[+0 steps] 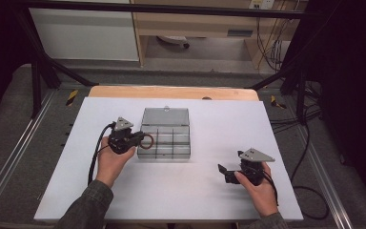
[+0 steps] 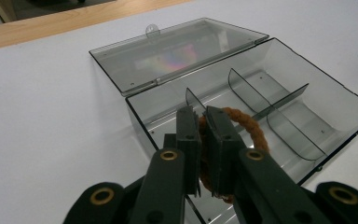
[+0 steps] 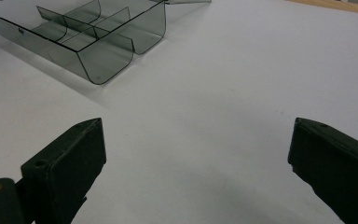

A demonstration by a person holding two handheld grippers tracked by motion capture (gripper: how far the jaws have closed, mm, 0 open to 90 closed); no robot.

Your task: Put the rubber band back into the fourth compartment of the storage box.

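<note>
Left gripper view: your left tongs pinch a brown braided ring, held upright over the near-left compartment of the open smoked-plastic box. Right tongs: spread wide, nothing between them, resting on the white worktop well apart from the box. Step in hand, as judged: placing the ring. Next move: lower it between the dividers, then release.
</note>
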